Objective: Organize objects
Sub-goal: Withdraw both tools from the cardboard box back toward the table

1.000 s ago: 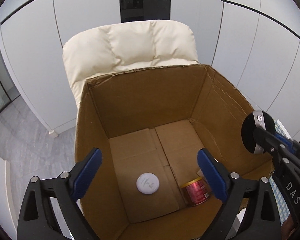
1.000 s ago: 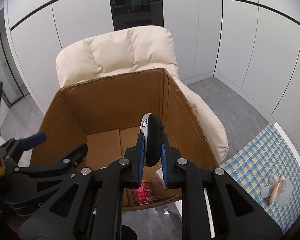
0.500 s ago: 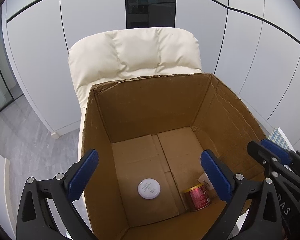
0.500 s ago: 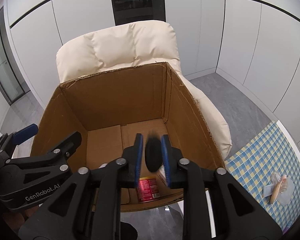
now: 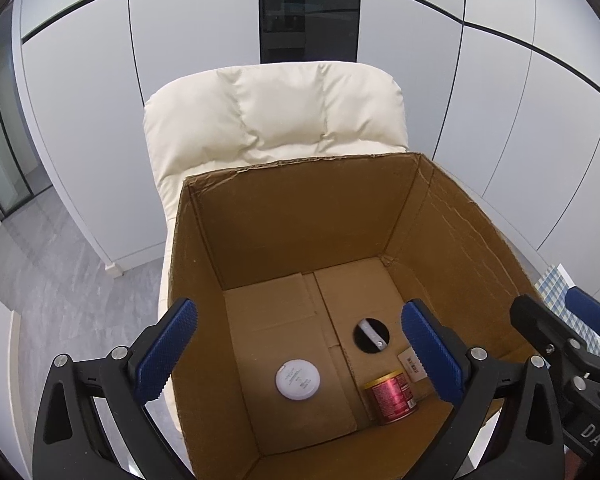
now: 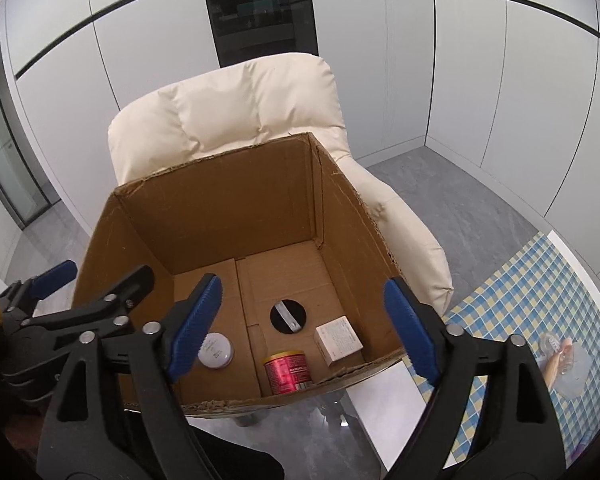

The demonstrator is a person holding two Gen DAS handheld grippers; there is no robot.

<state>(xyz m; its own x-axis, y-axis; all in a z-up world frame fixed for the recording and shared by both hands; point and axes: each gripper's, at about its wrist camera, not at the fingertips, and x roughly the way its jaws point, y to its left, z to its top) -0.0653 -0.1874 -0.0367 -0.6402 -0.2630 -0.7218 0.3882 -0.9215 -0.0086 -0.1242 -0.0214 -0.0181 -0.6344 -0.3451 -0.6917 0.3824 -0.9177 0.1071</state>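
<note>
An open cardboard box [image 5: 300, 216] [image 6: 228, 216] stands on a cream chair. On its floor lie a black disc with a white strip [image 5: 372, 336] [image 6: 288, 316], a white round jar [image 5: 298, 380] [image 6: 216, 351], a red can [image 5: 392, 396] [image 6: 287, 372] and a small white carton [image 6: 339, 340]. My right gripper [image 6: 304, 288] hovers above the box's near rim, its jaws opening, with nothing between them. My left gripper [image 5: 298, 316] hangs open over the box's left side, holding nothing.
The cream padded chair [image 5: 276, 120] backs onto white wall panels. At the right a table with a blue-and-yellow checked cloth [image 6: 540, 300] carries a small plastic-wrapped item [image 6: 560, 360]. Grey floor surrounds the chair.
The right gripper, shut on the black disc a second ago, has spread its jaws. The disc has dropped and now lies on the box floor. Both hands have stayed about where they were.
</note>
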